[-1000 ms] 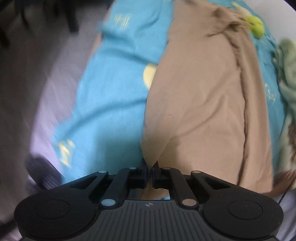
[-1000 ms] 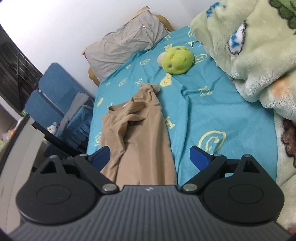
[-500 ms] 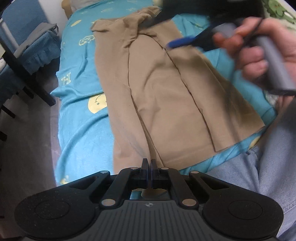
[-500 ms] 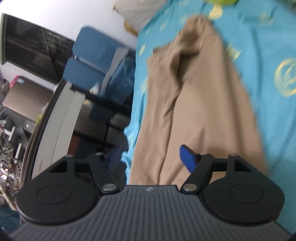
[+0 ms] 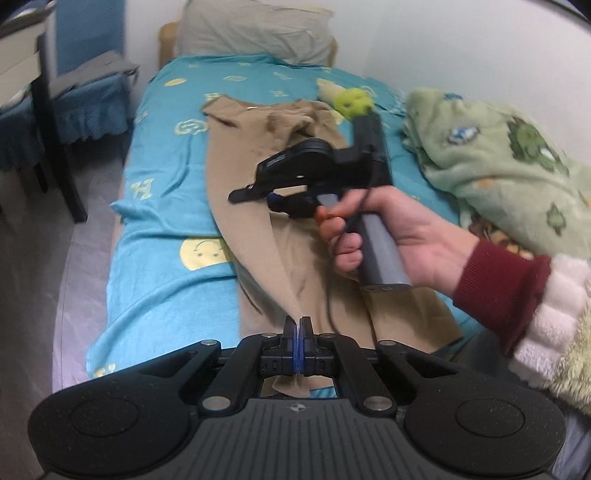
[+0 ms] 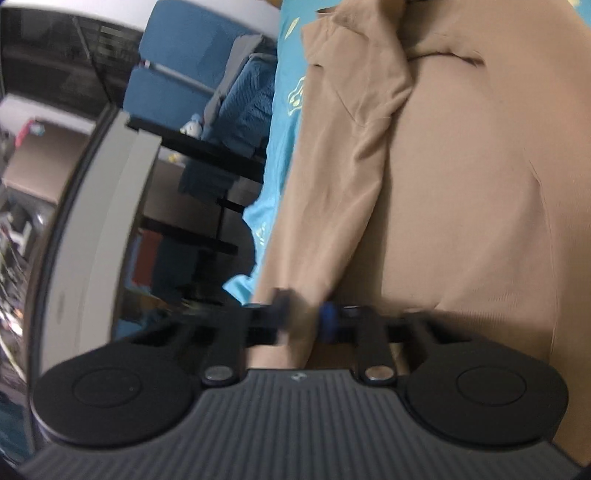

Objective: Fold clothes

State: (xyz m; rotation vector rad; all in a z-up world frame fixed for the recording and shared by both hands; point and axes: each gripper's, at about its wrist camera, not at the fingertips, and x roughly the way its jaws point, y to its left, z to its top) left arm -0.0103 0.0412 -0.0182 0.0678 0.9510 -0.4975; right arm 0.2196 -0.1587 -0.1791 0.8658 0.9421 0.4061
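Note:
A tan garment (image 5: pixel 240 166) lies lengthwise on the blue patterned bed sheet (image 5: pixel 162 229). At its near hem my left gripper (image 5: pixel 296 328) is shut on a pinch of the cloth, which rises in a taut ridge from the bed. A hand (image 5: pixel 399 236) in a dark red cuff holds my right gripper (image 5: pixel 258 195) low over the garment's middle. In the right wrist view that gripper (image 6: pixel 303 317) is blurred. Its jaws are closing on a fold at the left edge of the tan garment (image 6: pixel 461 184), and cloth fills the narrow gap.
A grey pillow (image 5: pixel 255 29) lies at the head of the bed, a yellow-green plush toy (image 5: pixel 352 103) just beyond the garment. A green fleece blanket (image 5: pixel 498 158) is heaped along the right side. A blue chair (image 5: pixel 85 96) and dark table legs stand left of the bed.
The right gripper dropped from above the bed to the garment's left edge and its jaws went from wide apart to nearly together. The left gripper lifted, keeping its hold on the hem.

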